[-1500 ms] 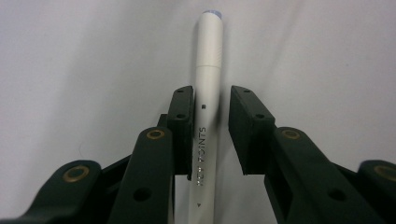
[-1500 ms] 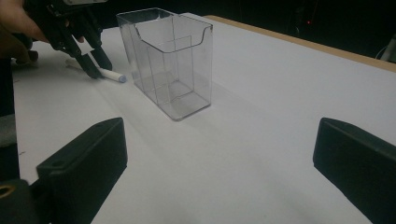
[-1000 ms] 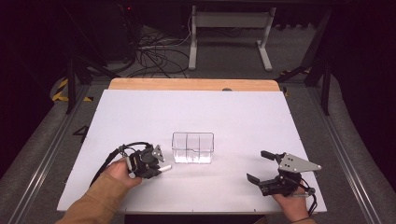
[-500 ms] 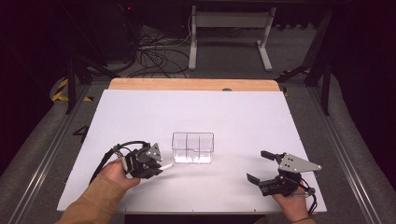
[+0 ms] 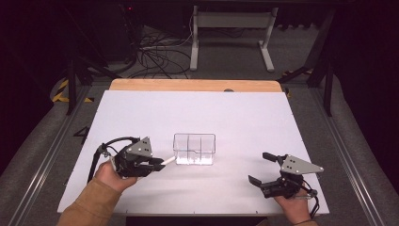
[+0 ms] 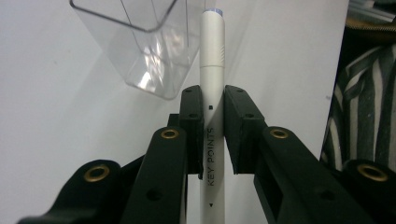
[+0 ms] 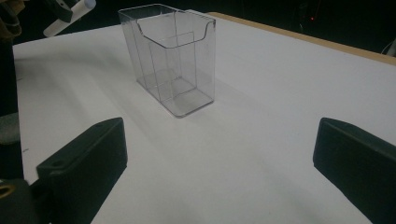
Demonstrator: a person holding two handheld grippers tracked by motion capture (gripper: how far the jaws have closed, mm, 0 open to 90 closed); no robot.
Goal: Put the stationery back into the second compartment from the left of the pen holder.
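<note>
The organiser (image 7: 170,60) was clear, glossy plastic — smooth, catching glints along its walls. The pen (image 6: 212,88) looked like matt off-white plastic with fine ribbing. Each tool's jaws were matt black plastic with brass-coloured rivets, and the surface (image 5: 244,117) was smooth matt white — wood-edged.

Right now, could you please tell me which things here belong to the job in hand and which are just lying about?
In the job:
white cylindrical marker pen
clear plastic divided holder
left gripper

Lying about:
black cables on the floor
grey metal stand
</note>
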